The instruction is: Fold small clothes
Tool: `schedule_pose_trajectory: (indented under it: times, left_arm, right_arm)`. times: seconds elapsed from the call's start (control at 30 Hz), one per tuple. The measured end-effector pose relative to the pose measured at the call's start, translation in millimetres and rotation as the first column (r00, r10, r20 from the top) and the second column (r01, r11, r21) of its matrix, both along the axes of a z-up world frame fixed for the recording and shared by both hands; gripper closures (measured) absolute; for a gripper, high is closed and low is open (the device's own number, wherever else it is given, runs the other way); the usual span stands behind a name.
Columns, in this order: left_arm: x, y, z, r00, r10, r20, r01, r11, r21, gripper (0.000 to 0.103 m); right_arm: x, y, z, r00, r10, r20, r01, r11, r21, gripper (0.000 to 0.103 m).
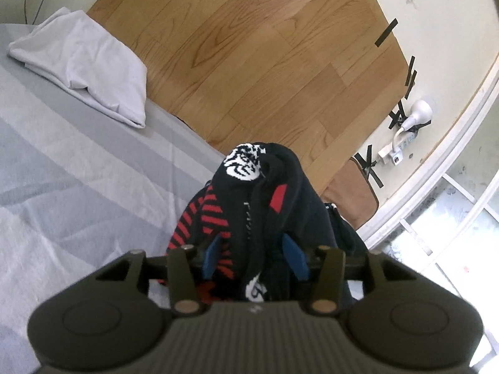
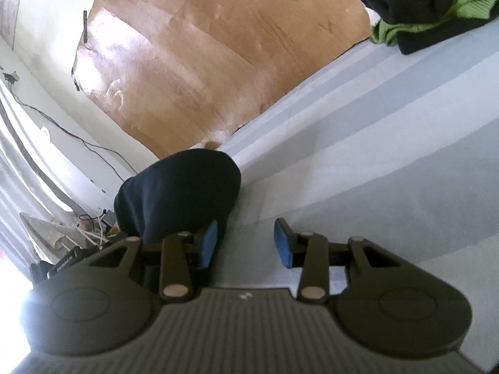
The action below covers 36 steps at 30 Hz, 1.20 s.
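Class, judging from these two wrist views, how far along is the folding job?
Done: a folded pale garment lies on the striped bed. In hand: the left gripper is shut on a bunched black and red garment; the right gripper is open and holds nothing. Left: a black and green clothes heap waits unfolded.

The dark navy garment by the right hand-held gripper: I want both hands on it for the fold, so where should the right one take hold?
Grip the rounded navy bulge hanging at the bed's edge. The right hand-held gripper is open with its left finger already at the cloth, so shift left and close on that fold. The left hand-held gripper already pinches the bunched striped end.
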<state>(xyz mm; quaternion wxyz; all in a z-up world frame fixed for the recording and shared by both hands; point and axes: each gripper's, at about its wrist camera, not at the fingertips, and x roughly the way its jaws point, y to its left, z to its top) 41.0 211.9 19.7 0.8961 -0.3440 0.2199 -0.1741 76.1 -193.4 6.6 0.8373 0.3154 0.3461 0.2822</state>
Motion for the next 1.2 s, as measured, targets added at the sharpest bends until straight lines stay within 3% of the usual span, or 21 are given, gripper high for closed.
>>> schedule_pose_trajectory:
  times: [0.2, 0.4, 1.2]
  left_arm:
    - [1.0, 0.2, 0.4, 1.000, 0.001, -0.003, -0.001, 1.000, 0.008, 0.051]
    - [0.9, -0.3, 0.7, 1.000, 0.002, -0.003, -0.002, 1.000, 0.013, 0.045]
    - [0.2, -0.2, 2.8, 1.000, 0.004, 0.000, -0.004, 0.999, 0.049, 0.041]
  right_arm:
    - [-3.7, -2.9, -1.5, 1.000, -0.024, -0.003, 0.024, 0.999, 0.022, 0.060]
    - [-5.4, 2.9, 1.0, 1.000, -0.021, 0.008, 0.021, 1.000, -0.016, 0.059]
    - [-5.4, 7.6, 2.7, 1.000, -0.025, 0.016, 0.026, 0.999, -0.041, 0.059]
